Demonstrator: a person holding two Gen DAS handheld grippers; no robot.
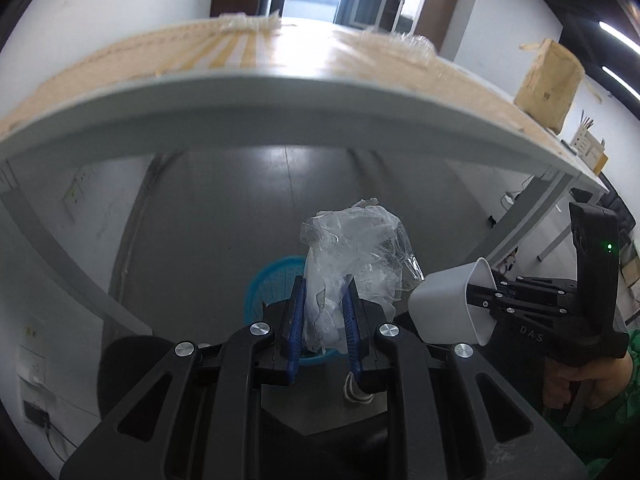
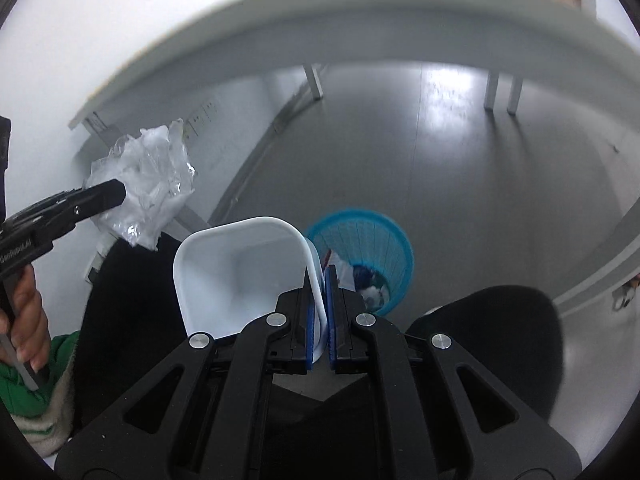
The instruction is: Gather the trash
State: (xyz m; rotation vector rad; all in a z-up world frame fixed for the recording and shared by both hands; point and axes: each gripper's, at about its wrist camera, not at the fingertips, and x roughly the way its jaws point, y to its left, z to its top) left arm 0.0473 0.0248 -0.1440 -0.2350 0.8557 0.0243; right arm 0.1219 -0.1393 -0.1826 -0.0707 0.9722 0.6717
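Left tongs (image 1: 324,312) are pinching a crumpled wad of clear plastic wrap (image 1: 356,256), holding it in the air above the blue mesh wastebasket (image 2: 372,248) on the floor beneath the bench (image 1: 256,100). Right tongs (image 2: 319,300) are clamped on the thin wall of a white plastic tub (image 2: 240,272), just beside the basket, which already has scraps inside.

Crumpled clear plastic wrap (image 1: 352,264) and tilted white tub (image 2: 244,272) held above blue mesh bin (image 2: 368,248)
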